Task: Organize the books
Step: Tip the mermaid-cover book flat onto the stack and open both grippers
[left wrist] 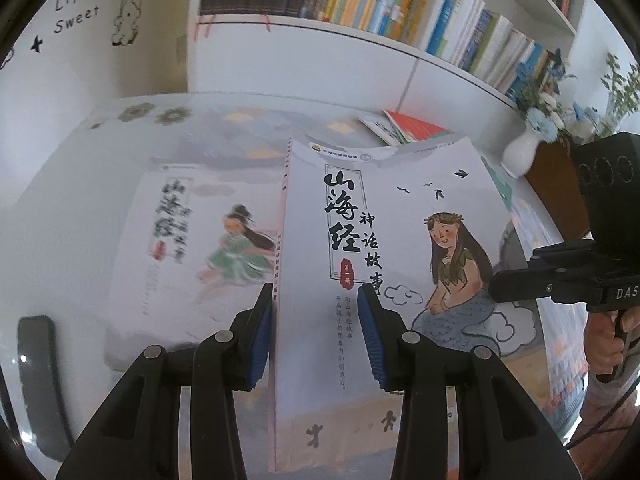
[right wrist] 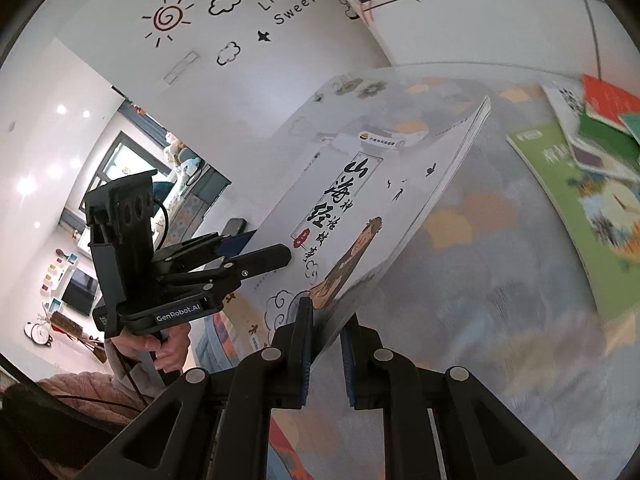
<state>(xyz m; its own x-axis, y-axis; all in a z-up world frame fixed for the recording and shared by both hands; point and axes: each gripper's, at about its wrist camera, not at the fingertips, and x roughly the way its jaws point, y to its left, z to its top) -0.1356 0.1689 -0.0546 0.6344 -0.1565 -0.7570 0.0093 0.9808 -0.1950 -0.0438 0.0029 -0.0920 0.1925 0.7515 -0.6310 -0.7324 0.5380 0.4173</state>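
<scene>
Above the table [left wrist: 80, 208], both tools pinch one book [left wrist: 400, 208].

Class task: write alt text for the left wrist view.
The left gripper and right gripper hold a white storybook with a mermaid cover above a patterned table. A matching book lies beneath, before a full bookshelf.

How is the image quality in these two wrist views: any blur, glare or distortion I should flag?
Left wrist view: the held book is sharp, the second book on the table is motion-smeared, and fisheye bends the shelf. Right wrist view: the green book and the tablecloth at the right are streaked with blur; ceiling lights flare at the left; dark vignette in the corners.
</scene>
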